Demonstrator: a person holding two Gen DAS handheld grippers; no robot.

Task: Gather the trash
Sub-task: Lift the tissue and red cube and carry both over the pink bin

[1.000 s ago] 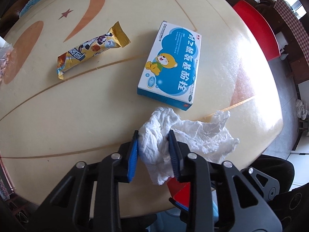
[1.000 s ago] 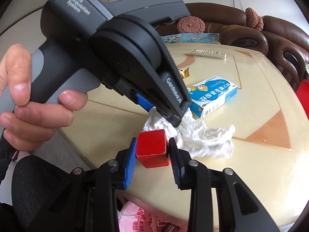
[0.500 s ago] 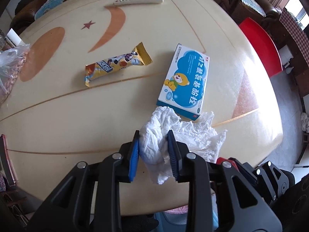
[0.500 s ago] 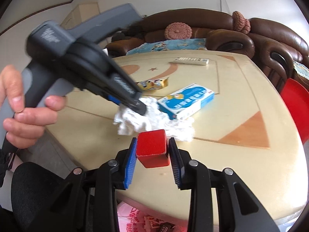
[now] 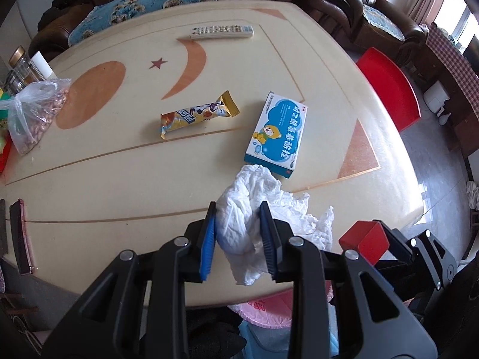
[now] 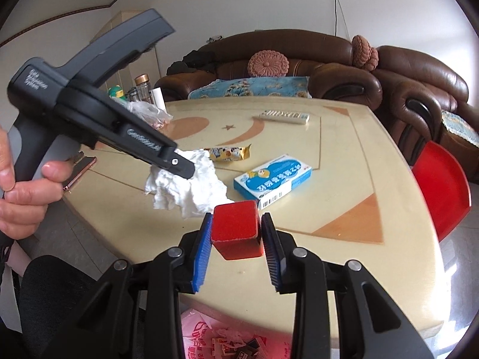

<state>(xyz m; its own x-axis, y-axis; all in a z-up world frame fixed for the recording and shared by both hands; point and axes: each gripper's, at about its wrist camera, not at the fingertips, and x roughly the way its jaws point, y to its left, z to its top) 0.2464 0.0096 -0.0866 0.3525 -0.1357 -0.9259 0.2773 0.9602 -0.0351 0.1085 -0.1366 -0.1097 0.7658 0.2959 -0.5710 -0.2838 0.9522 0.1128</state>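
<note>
My left gripper [image 5: 238, 233] is shut on a crumpled white tissue [image 5: 239, 209], lifted above the cream table [image 5: 104, 179]; the tissue [image 6: 191, 185] hangs from its jaws in the right wrist view, where the left gripper [image 6: 182, 169] points down. The right gripper [image 6: 235, 236] is shut on a small red box [image 6: 235, 224]; this red box [image 5: 363, 240] also shows at the lower right of the left wrist view. A yellow snack wrapper [image 5: 197, 115] and a blue-and-white carton [image 5: 277, 133] lie on the table.
A pink trash bag [image 6: 227, 339] with scraps hangs below the table's near edge. A remote [image 5: 221, 32], a plastic bag of snacks [image 5: 33, 113] and a phone [image 5: 19, 236] rest on the table. A red chair [image 5: 389, 86] stands right; brown sofas [image 6: 299, 59] behind.
Both grippers have risen and pulled back from the table with their loads. The tissue has come fully off the tabletop. More of the table and sofas is in view.
</note>
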